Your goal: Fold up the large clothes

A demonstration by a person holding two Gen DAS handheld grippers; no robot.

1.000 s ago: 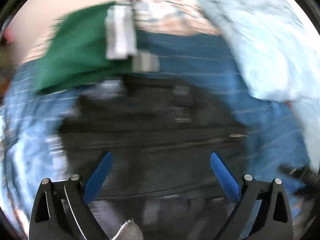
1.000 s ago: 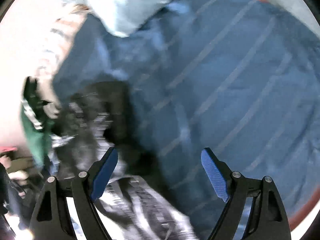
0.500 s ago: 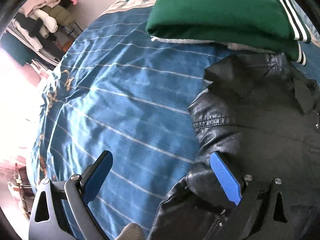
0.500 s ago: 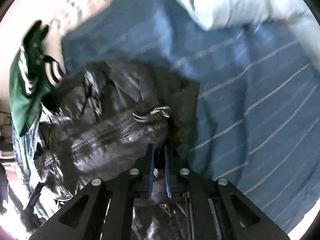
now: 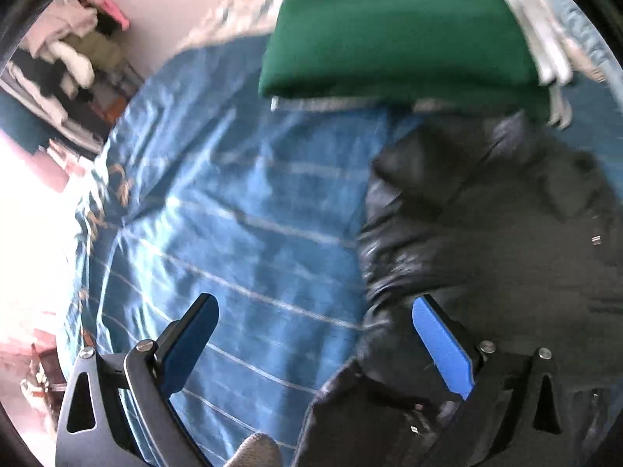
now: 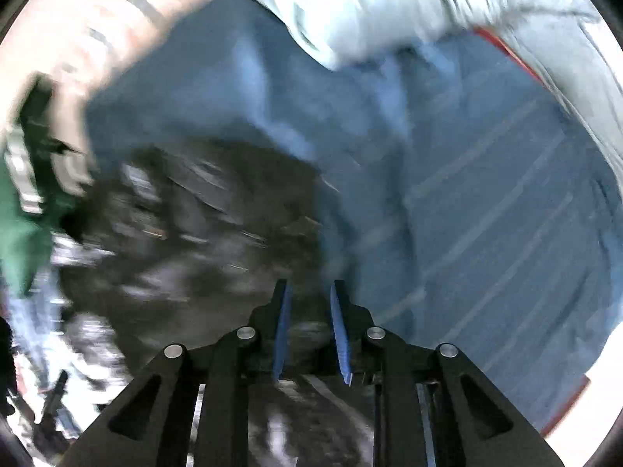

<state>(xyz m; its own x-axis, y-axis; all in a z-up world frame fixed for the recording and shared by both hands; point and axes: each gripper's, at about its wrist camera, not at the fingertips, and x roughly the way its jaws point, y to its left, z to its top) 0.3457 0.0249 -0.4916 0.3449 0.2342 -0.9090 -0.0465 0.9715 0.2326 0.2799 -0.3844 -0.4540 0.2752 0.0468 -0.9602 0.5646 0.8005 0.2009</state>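
Note:
A black leather jacket [image 5: 486, 233] lies crumpled on the blue striped bedsheet [image 5: 233, 214]. My left gripper [image 5: 316, 303] hovers open over the jacket's left edge, its right pad over the leather and its left pad over bare sheet. In the right wrist view the jacket [image 6: 194, 225] is blurred. My right gripper [image 6: 310, 286] stands nearly shut at the jacket's right edge. Its jaws are opening, with a fold of the dark leather still between the pads.
A folded green garment with white stripes [image 5: 389, 31] rests just beyond the jacket. A pale blue duvet [image 6: 389, 0] is heaped at the far side of the bed. Hanging clothes [image 5: 70, 62] crowd the room's left. Open sheet [image 6: 486, 214] stretches to the right.
The right jaws went from wide apart to shut on the jacket's edge, and now stand slightly parted. The left gripper swung to the jacket's left edge and stayed open.

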